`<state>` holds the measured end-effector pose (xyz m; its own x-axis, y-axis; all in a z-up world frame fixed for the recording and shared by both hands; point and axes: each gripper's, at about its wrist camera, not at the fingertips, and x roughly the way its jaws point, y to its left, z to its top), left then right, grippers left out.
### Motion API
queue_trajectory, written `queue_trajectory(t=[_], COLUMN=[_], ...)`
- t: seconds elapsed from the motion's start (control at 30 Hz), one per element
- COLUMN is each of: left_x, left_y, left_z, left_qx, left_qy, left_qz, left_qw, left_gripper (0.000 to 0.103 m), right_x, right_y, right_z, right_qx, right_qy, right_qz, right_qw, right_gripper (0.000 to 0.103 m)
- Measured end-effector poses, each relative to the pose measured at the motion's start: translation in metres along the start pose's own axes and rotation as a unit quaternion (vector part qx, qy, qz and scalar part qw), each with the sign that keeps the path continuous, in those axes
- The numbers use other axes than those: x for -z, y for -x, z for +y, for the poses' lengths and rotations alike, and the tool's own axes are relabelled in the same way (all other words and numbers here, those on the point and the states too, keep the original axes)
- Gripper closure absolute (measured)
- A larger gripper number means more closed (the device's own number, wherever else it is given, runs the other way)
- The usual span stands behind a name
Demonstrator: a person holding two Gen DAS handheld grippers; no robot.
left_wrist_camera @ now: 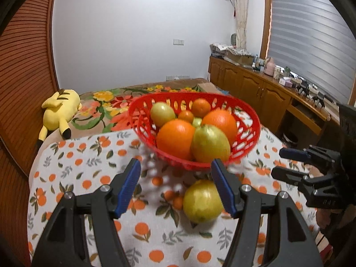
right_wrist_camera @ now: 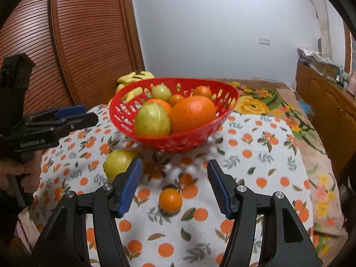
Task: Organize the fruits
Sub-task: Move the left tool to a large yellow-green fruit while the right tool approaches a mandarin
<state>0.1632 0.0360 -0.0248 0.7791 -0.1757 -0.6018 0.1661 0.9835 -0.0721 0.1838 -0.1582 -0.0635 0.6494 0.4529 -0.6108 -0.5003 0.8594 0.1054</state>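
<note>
Small green fruit deep in red basket [left_wrist_camera: 249, 131] mostly hidden behind oranges. Yellow plush [right_wrist_camera: 133, 77] half hidden behind basket rim at 11 o'clock. Loose yellow-green fruit [left_wrist_camera: 202, 201] on tablecloth [left_wrist_camera: 89, 162], right edge covered by finger pad; long axis unclear, near round. Left gripper [left_wrist_camera: 178, 187] fingers wide, empty. Right gripper [right_wrist_camera: 174, 184] fingers wide, empty; small orange [right_wrist_camera: 170, 201] at 6 o'clock of basket, between them, untouched.

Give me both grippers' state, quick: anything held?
Left gripper: open, holding nothing; yellow-green fruit on the cloth by its jaws.
Right gripper: open, holding nothing; small orange lies between its fingers, untouched.
</note>
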Motion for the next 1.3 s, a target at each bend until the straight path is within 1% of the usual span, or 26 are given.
queue_trajectory(t=[0.3,0.4,0.6,0.77,0.9,1.1,1.17,1.2,1.3], left_x=[0.033,0.040,0.046,0.049,0.050,0.051,0.051,0.051,0.052], left_y=[-0.023,-0.026,-0.028,-0.029,-0.030,-0.030,-0.031,-0.031,-0.031], left_z=[-0.003,-0.005,-0.009,-0.010,-0.011,-0.010,-0.010,-0.010,-0.012], left_qx=[0.013,0.017,0.023,0.023,0.026,0.028,0.028,0.028,0.027], left_qy=[0.008,0.008,0.008,0.006,0.006,0.008,0.007,0.007,0.005], left_qz=[0.039,0.045,0.051,0.056,0.057,0.058,0.059,0.059,0.061], left_qw=[0.9991,0.9988,0.9984,0.9981,0.9980,0.9979,0.9979,0.9978,0.9978], left_gripper=[0.038,0.038,0.038,0.037,0.037,0.036,0.036,0.036,0.036], right_x=[0.021,0.024,0.030,0.033,0.033,0.036,0.037,0.037,0.037], right_y=[-0.018,-0.023,-0.036,-0.047,-0.052,-0.060,-0.061,-0.062,-0.062], right_z=[-0.002,-0.002,-0.002,-0.001,-0.001,0.002,0.003,0.004,0.004], right_qx=[0.002,0.002,0.001,0.001,0.001,0.003,0.001,-0.002,-0.002], right_qy=[-0.010,-0.012,-0.007,-0.005,-0.005,0.004,0.006,0.006,0.009], right_qz=[0.029,0.038,0.058,0.080,0.090,0.108,0.109,0.112,0.113], right_qw=[1.000,0.999,0.998,0.997,0.996,0.994,0.994,0.994,0.994], right_gripper=[0.041,0.041,0.042,0.048,0.049,0.058,0.069,0.072,0.072])
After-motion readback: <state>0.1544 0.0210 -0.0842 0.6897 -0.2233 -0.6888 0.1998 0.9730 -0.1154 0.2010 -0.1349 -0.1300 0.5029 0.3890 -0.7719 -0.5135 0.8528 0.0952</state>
